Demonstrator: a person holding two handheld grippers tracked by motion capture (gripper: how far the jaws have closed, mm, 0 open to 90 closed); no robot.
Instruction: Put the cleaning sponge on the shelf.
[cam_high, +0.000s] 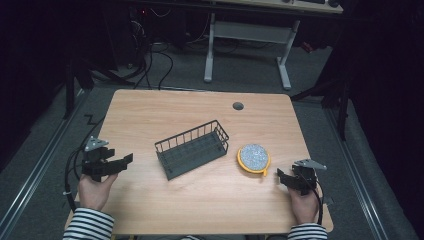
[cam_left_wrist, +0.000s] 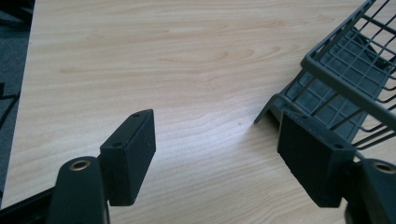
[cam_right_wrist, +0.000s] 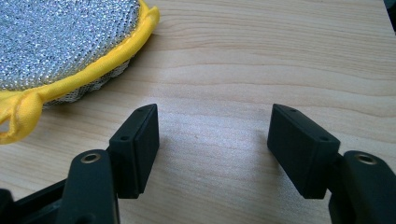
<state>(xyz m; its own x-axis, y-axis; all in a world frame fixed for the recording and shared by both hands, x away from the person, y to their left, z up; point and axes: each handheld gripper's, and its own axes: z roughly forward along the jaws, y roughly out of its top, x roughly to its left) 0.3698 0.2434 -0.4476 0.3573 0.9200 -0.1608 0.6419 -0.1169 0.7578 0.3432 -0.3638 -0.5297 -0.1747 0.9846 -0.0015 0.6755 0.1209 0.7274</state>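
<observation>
Table (cam_high: 200, 200): 1 dark wire basket (cam_high: 192, 149) at centre, 1 round silver scrub pad w/ yellow rim (cam_high: 254, 158) just right of it, apart. 2 grippers. Left gripper (cam_high: 125, 160) near left edge, jaws apart, nothing btwn. Right gripper (cam_high: 281, 176) near pad, jaws apart, empty. Small grey disc (cam_high: 238, 106) at far edge, prob. a cable port.

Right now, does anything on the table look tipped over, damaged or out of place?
Nothing stands out. The wire basket sits upright but at an angle to the table edges, and the round scrubbing pad lies flat beside it, apart from it.
</observation>
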